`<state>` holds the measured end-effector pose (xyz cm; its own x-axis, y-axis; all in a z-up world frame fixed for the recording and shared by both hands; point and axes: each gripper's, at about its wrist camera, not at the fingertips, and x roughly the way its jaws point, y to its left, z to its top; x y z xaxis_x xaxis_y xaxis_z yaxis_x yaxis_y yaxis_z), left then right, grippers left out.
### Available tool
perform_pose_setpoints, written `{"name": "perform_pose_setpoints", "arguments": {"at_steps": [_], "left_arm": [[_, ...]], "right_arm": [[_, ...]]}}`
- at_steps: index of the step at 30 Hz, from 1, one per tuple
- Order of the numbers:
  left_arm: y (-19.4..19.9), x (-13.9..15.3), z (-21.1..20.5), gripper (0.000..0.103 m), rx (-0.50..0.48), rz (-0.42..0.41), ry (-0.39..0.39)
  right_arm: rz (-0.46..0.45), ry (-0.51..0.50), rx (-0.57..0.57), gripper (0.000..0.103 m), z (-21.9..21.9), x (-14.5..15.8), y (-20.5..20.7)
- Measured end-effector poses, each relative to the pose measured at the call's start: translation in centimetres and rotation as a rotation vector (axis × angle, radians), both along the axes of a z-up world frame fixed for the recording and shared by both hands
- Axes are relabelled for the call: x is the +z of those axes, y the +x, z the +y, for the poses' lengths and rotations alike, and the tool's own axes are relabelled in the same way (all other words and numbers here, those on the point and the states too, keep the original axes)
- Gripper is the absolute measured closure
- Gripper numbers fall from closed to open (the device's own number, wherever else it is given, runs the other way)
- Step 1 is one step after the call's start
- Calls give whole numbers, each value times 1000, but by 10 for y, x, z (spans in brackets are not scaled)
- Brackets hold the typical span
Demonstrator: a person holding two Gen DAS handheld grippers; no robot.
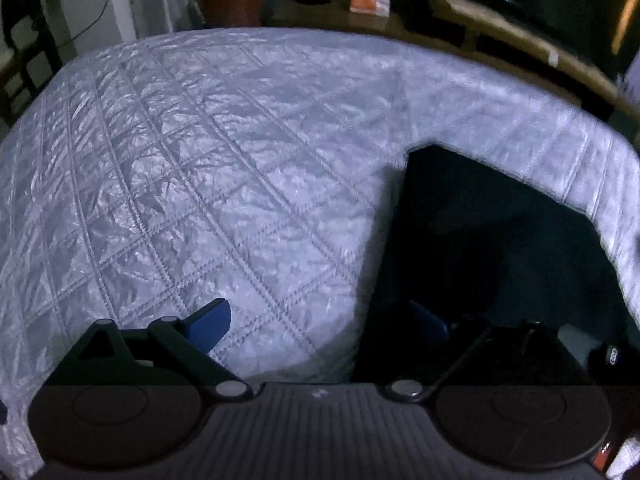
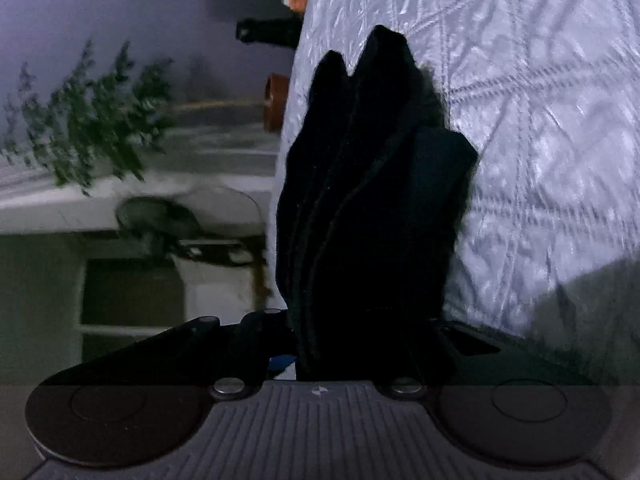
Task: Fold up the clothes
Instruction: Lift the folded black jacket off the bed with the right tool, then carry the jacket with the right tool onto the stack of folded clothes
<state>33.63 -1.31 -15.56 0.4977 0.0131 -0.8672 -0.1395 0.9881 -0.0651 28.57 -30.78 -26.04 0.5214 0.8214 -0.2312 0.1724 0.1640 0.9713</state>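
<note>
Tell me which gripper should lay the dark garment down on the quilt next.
Right. The right gripper is already shut on the bunched dark garment, which hangs beside the white quilt. The left gripper is open, holding nothing, so it would probably have to regrasp first.

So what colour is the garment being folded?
Black or very dark navy garment, clearest in the right wrist view, against the pale quilted bedspread.

The quilted bedspread point(image 1: 208, 152) is a pale, satiny cloth with a crinkled sheen and raised stitched diamond lines. At 3 o'clock on it lies a black garment point(image 1: 480, 240), matt, soft cloth. In the right wrist view the bunched black garment point(image 2: 360, 200) shows ribbed, dull folds. The left gripper point(image 1: 320, 324) has smooth blue plastic fingers point(image 1: 212, 320), matt black plastic links and shiny metal rivets.
</note>
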Motion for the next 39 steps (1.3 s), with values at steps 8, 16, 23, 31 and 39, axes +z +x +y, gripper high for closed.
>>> {"name": "perform_pose_setpoints", "arguments": {"at_steps": [8, 16, 23, 31, 39], "left_arm": [[0, 11, 15, 9, 75, -63, -34], [-1, 9, 6, 9, 50, -78, -53], [-2, 1, 0, 9, 35, -64, -47], [-4, -3, -2, 9, 23, -58, -39], [-5, -1, -9, 9, -11, -70, -31]], "right_arm": [[-96, 102, -168, 88, -38, 31, -15], [-341, 61, -458, 88, -156, 118, -13], [-387, 31, -867, 88, -262, 132, -53], [-42, -105, -1048, 87, -301, 39, -65], [-20, -268, -1019, 59, -301, 61, -60]]}}
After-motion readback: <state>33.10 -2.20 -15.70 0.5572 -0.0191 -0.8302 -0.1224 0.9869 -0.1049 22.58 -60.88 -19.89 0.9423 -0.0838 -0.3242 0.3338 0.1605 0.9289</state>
